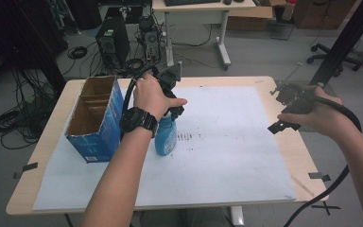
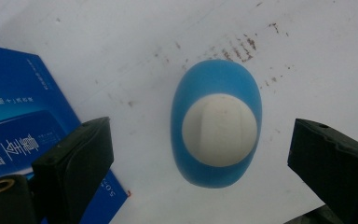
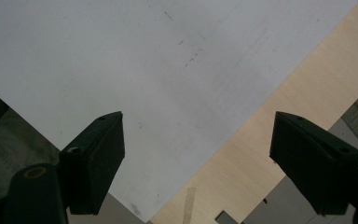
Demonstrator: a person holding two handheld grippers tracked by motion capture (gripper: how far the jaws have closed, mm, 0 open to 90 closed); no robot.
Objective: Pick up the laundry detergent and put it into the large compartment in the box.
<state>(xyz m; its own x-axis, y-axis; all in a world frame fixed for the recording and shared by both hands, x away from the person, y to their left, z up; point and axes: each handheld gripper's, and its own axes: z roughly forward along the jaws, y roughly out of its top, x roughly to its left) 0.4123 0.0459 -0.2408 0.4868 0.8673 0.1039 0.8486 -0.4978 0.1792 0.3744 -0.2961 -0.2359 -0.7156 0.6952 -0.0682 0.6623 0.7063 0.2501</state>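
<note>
**Left gripper poised over blue bottle, jaws apart; right gripper idle at table edge**

The wooden table (image 1: 274, 87) carries a large white sheet (image 1: 227, 156) that covers most of its top. The sheet shows dark scuff marks (image 1: 189, 137) near its middle, just right of the bottle.

On the left part of the sheet stands a blue cardboard box (image 1: 97, 125), open at the top, with brown inner dividers forming compartments. Its printed blue side also appears at the left of the left gripper view (image 2: 14, 121).

Just beside the box, on its right, stands the blue bottle (image 1: 165, 137), upright on the sheet. In the left gripper view the bottle (image 2: 216, 123) is seen from directly above: an oval blue body with a white cap (image 2: 220, 129) at its centre.

The left gripper (image 1: 172, 101) is held above the bottle, pointing down at it. In its own view the left gripper (image 2: 200, 154) has its jaws spread wide, one on each side of the bottle, with clear gaps to the bottle on both sides; nothing is clamped.

The right gripper (image 1: 283, 124) is held at the right edge of the table, well apart from the bottle and box. In its own view the right gripper (image 3: 196, 154) has its jaws wide apart and empty, above the corner of the sheet and bare table wood.
</note>
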